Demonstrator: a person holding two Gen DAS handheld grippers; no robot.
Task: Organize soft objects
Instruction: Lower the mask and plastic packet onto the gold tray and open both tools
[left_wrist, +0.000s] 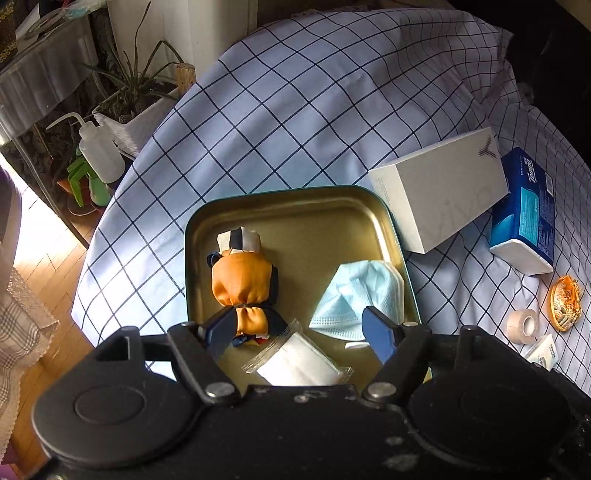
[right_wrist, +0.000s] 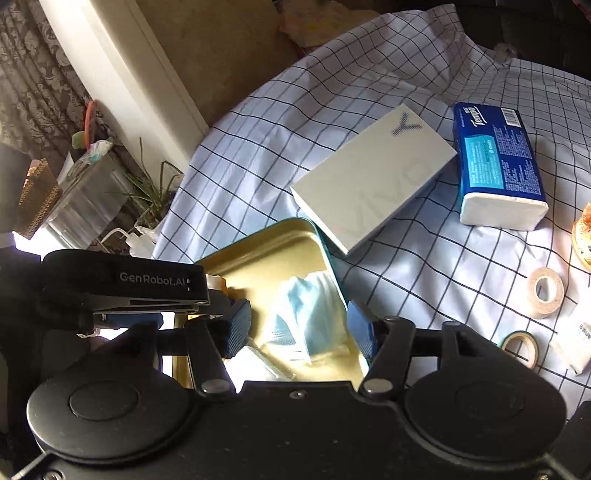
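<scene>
Both of your grippers stand with jaws apart over the gold metal tray (left_wrist: 332, 210), and neither one holds anything.

Your left gripper (left_wrist: 301, 328) is spread wide. Its left pad lies just against the tied end of the orange satin scrunchie bundle (left_wrist: 242, 280), but nothing presses on it from the other side. Its right pad hangs over the edge of the light blue face mask (left_wrist: 358, 291). Between the pads, lower down, lies a white pad in a clear wrapper (left_wrist: 299, 363), untouched.

Your right gripper (right_wrist: 301, 332) is also parted, with the blue mask (right_wrist: 310, 314) lying loose between its fingers (right_wrist: 236, 325). Your left gripper's body (right_wrist: 122, 284) sits just beside it on the left, so you have little room that way.

All three soft things are inside the tray, on the checked cloth (left_wrist: 295, 110). A white phone box (left_wrist: 439, 188) touches the tray's far right corner, with a blue tissue pack (left_wrist: 524, 210) just beyond it. Rolls of tape (right_wrist: 546, 291) lie well apart to the right. The cloth beyond the tray's far rim is bare and open.
</scene>
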